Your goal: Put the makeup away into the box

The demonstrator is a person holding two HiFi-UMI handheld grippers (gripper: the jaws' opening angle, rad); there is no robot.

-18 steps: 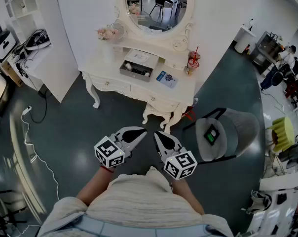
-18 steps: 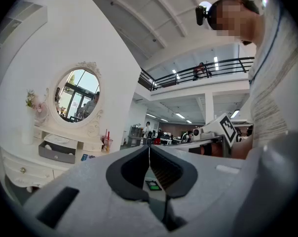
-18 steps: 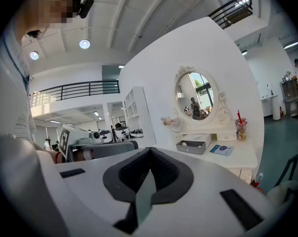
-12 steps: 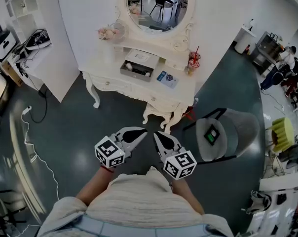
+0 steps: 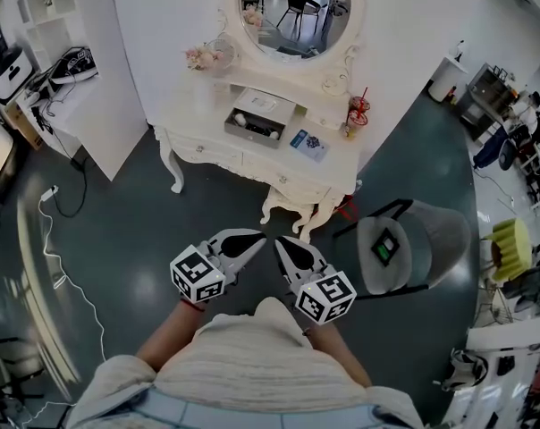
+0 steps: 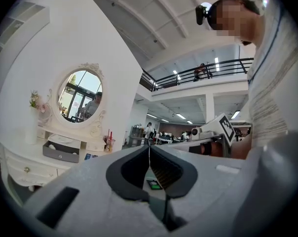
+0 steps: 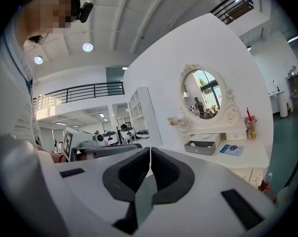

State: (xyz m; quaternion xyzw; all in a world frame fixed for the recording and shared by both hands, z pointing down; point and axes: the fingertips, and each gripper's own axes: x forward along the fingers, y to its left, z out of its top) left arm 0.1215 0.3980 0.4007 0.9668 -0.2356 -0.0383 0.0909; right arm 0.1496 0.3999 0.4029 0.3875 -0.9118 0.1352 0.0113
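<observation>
The box (image 5: 259, 119), a single grey open tray, sits on the white desk (image 5: 198, 119) just below the one oval mirror (image 5: 294, 12). It is probably kept at the middle back so things can be dropped in from the front. Small pale items lie inside it, but they are too small to count or name with any confidence. Just to its right one blue packet (image 5: 307, 141) lies flat on the desk top, apart from the box. It looks like a piece of makeup not yet put away. Further right, near the desk's corner, stands one cup (image 5: 357, 113) with red straws, and at the back left is one small bunch of flowers (image 5: 201, 58). One grey chair (image 5: 413, 244) stands on the floor off the desk's right front, out of the line of approach.

The person stands well back from the desk, holding both tools about level in front of the body with the tips nearly together. That is a carrying pose, not a reaching one. The left gripper (image 5: 255, 239) has its jaws pressed together with nothing between them. The right gripper (image 5: 281, 242) is likewise closed tight and empty. Neither of the two grippers is near the makeup, so I judge the task not yet begun, with a walk forward needed first.
</observation>
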